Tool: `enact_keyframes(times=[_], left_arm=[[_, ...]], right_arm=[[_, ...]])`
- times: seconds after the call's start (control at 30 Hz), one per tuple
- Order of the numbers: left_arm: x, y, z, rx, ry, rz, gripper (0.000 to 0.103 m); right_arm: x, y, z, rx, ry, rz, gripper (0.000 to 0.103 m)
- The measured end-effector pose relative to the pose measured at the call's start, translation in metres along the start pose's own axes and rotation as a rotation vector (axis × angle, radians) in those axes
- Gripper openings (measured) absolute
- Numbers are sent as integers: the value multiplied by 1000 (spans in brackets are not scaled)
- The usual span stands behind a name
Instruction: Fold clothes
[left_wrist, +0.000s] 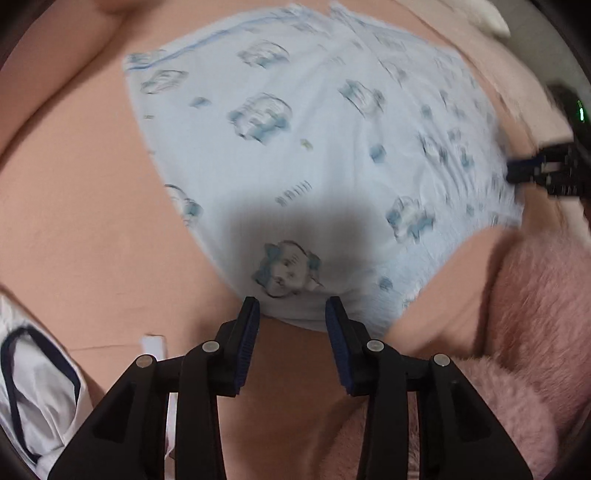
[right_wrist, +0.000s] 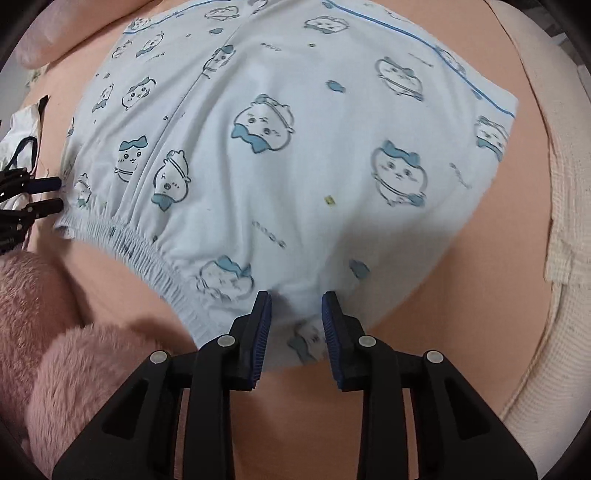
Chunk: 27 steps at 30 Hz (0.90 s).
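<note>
The peach sheet (right_wrist: 480, 295) is lying under everything. The pale blue printed shorts (right_wrist: 277, 166) are spreading ahead of my fingers. My left gripper (left_wrist: 291, 306) and right gripper (right_wrist: 295, 301) are gaping open at the waistband corners.

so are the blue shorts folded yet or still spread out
Spread flat: the light blue shorts lie open on the peach sheet, waistband and both leg hems visible, nothing doubled over.
</note>
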<state>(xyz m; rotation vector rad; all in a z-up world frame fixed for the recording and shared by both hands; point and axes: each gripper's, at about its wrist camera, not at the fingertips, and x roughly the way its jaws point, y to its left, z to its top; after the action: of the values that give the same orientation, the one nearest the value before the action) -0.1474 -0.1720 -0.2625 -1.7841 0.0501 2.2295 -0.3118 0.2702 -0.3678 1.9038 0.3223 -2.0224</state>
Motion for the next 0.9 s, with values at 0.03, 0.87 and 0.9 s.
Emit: enact_keyframes(times=[0.03, 0.87, 0.9], left_arm=[[-8, 9, 4, -14, -49, -2, 39], [0, 48, 127, -201, -295, 20, 38], [4, 50, 136, -196, -298, 14, 38]], right_arm=[[-5, -3, 6, 9, -19, 5, 28], [-1, 52, 186, -55, -236, 196, 30], [-3, 51, 197, -71, -237, 193, 30]])
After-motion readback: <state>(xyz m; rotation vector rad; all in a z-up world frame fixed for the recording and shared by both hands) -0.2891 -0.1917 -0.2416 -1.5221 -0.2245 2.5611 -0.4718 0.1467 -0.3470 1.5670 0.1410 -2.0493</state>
